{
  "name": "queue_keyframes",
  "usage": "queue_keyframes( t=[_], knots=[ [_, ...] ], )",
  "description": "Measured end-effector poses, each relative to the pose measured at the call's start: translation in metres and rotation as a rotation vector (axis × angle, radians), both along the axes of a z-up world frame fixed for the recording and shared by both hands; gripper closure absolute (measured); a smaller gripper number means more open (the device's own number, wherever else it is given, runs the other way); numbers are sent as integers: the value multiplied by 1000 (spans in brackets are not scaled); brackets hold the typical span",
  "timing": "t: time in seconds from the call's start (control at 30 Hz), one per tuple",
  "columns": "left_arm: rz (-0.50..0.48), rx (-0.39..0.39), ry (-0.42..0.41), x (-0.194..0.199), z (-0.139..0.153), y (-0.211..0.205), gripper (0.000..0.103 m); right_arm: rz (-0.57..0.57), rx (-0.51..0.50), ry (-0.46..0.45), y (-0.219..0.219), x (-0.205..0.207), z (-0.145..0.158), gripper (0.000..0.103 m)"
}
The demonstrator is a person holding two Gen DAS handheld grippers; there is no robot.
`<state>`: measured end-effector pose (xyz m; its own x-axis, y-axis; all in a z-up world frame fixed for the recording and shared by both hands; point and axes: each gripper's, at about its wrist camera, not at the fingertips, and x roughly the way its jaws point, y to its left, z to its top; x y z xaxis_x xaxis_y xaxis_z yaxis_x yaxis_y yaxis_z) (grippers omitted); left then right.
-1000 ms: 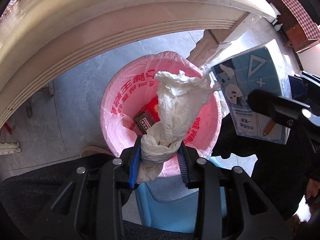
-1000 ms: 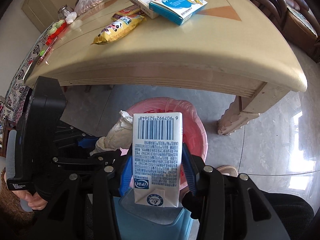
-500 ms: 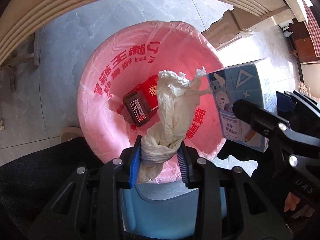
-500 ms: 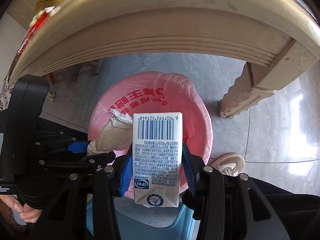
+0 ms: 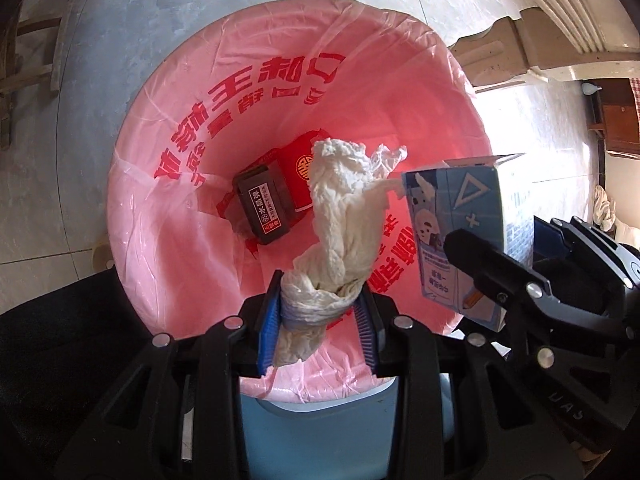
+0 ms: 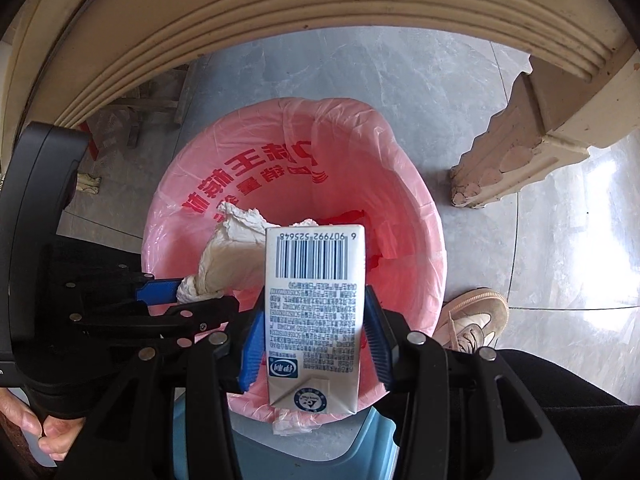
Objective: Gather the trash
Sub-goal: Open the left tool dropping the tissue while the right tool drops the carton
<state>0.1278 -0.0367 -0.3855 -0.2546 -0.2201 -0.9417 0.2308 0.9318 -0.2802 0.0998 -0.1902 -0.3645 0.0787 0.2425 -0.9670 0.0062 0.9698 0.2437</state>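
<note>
- My left hand-held gripper (image 5: 318,316) is clamped on a crumpled white tissue wad (image 5: 340,216); blue pads pinch its lower end, the rest sticks out forward over the bin mouth.
- My right hand-held gripper (image 6: 316,336) is closed on a milk carton (image 6: 316,304), pads pressing its two sides, barcode end pointing away from me.
- Both point steeply down over the trash bin (image 5: 280,92), which has a pink liner printed with red characters; carton and tissue hang side by side above its opening, close together.
- Inside the bin: a dark box with a label (image 5: 264,208) lying against red packaging (image 5: 300,168).
- Bin stands on grey floor tiles, near the desk leg (image 6: 516,148); desk edge (image 6: 280,12) arches above.
- A shoe (image 6: 472,320) just right of the bin.
</note>
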Motion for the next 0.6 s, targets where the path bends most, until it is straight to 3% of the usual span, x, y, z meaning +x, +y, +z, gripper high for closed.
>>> queue_keyframes(
  t=[0.23, 0.4, 0.53, 0.6],
  knots=[
    [4, 36, 22, 5, -17, -1, 69, -4, 7, 33, -1, 4, -12, 59],
    [3, 79, 18, 6, -20, -5, 54, -3, -2, 40, -1, 8, -16, 58],
    [41, 110, 16, 10, -21, 5, 38, -13, -26, 35, -2, 8, -15, 38],
    [60, 107, 22, 11, -22, 8, 36, -11, -26, 34, -2, 8, -15, 36]
  ],
)
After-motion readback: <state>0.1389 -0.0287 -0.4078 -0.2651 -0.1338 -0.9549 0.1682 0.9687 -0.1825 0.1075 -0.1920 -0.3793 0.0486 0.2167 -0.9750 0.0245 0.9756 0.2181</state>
